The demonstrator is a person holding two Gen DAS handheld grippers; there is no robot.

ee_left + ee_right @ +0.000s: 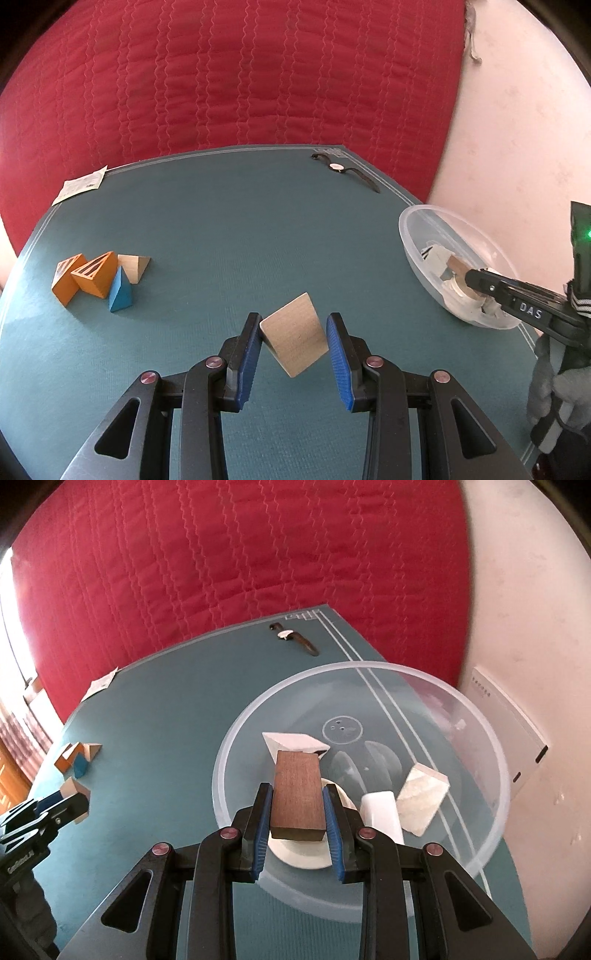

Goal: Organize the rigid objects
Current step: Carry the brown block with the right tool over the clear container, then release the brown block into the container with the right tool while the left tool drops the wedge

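- We are holding a pale wooden block [294, 341] in the left gripper [293, 343], its blue pads [248, 354] nearly closed on two opposite faces, the block sitting tilted above the teal table [207, 229].
- We are gripping a dark brown wooden block [298, 797] in the right gripper [297, 805], jaws pinched close on its long sides, over the clear plastic bowl [491, 760].
- The bowl is already carrying several white pieces [423, 799]; orange, blue and plain wedges [99, 280] are waiting in a cluster at the far left of the table.
- We are judging both blocks to be light, stiff and smooth-faced: flat parallel sides are offering the surest hold, while the pale block's skewed seat could be letting it twist.
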